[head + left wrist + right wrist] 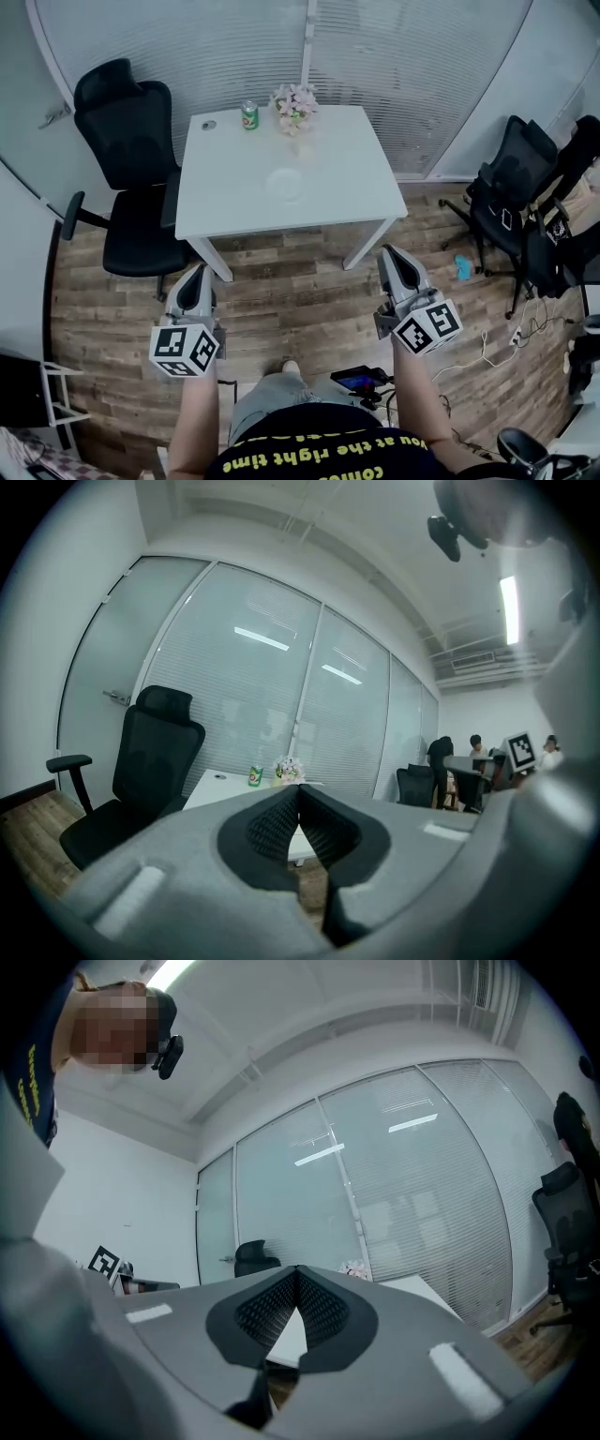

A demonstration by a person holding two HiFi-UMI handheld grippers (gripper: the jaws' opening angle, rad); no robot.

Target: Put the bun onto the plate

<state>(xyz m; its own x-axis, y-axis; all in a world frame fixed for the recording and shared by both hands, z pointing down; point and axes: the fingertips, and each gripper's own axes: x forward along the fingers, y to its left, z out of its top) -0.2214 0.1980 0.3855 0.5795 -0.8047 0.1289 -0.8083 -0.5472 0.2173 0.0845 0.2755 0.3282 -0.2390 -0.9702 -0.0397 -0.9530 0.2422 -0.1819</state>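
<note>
Well ahead of the left gripper (198,272) and right gripper (390,253), both clenched empty, a white table (234,202) bears plate (284,183), green can (249,115) and flowers (294,105), a black chair (131,169) farther left.

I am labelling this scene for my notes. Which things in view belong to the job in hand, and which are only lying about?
For the job: plate on the white table; left claw and right claw, both shut and empty. No bun can be made out.
Lying about: green can, flowers, black chair, small blue thing.
</note>
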